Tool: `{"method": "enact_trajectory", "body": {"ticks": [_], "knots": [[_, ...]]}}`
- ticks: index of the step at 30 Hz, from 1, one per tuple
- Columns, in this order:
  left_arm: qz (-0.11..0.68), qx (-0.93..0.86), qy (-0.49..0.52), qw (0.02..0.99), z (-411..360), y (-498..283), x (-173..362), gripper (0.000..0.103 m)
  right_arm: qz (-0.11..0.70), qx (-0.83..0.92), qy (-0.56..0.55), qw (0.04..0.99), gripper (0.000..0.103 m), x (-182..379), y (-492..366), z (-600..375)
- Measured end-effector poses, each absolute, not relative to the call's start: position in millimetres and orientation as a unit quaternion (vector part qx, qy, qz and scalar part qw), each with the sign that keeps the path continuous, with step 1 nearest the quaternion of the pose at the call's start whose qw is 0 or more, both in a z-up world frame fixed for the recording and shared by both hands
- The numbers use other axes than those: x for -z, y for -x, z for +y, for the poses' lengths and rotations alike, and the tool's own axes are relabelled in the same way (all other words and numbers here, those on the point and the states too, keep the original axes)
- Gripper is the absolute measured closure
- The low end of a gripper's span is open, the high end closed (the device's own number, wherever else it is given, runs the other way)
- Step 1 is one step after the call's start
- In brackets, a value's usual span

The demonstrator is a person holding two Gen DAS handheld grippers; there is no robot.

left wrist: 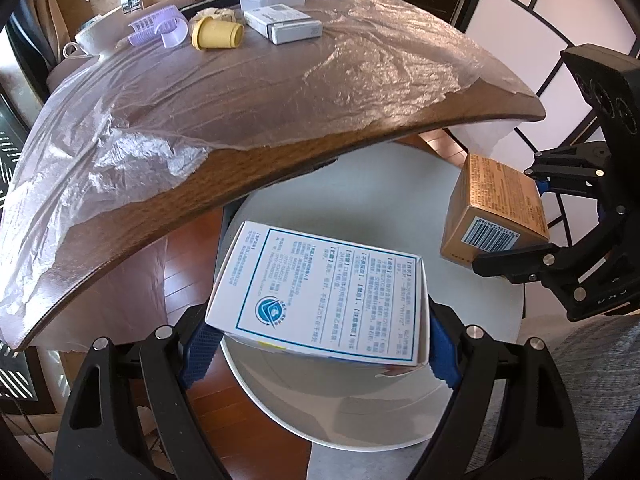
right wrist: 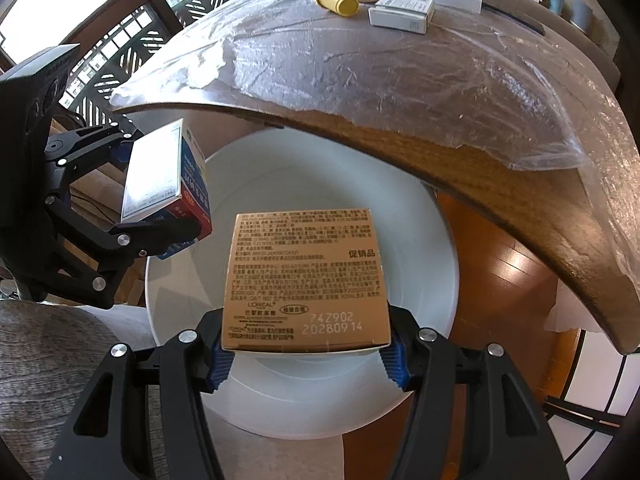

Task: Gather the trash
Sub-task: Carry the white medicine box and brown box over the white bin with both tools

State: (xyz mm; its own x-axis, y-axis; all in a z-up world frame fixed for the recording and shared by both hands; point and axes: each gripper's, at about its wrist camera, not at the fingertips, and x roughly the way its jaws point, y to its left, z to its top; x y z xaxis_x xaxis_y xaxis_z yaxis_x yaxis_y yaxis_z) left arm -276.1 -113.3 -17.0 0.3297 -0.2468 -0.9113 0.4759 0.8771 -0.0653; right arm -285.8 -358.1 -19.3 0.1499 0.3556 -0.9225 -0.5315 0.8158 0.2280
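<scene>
Now both tongs hang over the white bin [right wrist: 420, 240] beside the counter [left wrist: 280, 168]: left tongs [left wrist: 316, 344] clamped on a white box [left wrist: 320, 292], right tongs [right wrist: 308, 356] on a gold box [right wrist: 304, 280]. Both cartons look light and crushable, best gripped across their flat sides.

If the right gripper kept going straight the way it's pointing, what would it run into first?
Probably the white bin: the right gripper, shut on the gold box, points into its open mouth, so box and fingers would likely meet the inside first. Depth is unclear.

Far rim of white bin [right wrist: 440, 216] under table [right wrist: 480, 168], perhaps blurred.
</scene>
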Motion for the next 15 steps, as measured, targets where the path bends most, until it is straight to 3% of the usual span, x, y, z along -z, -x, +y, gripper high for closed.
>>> {"method": "enact_trajectory", "body": {"ticks": [15], "knots": [[0.543, 0.223, -0.117, 0.801, -116, 272, 37, 0.017, 0.591, -0.293, 0.086, 0.747, 0.045, 38, 273, -340]]}}
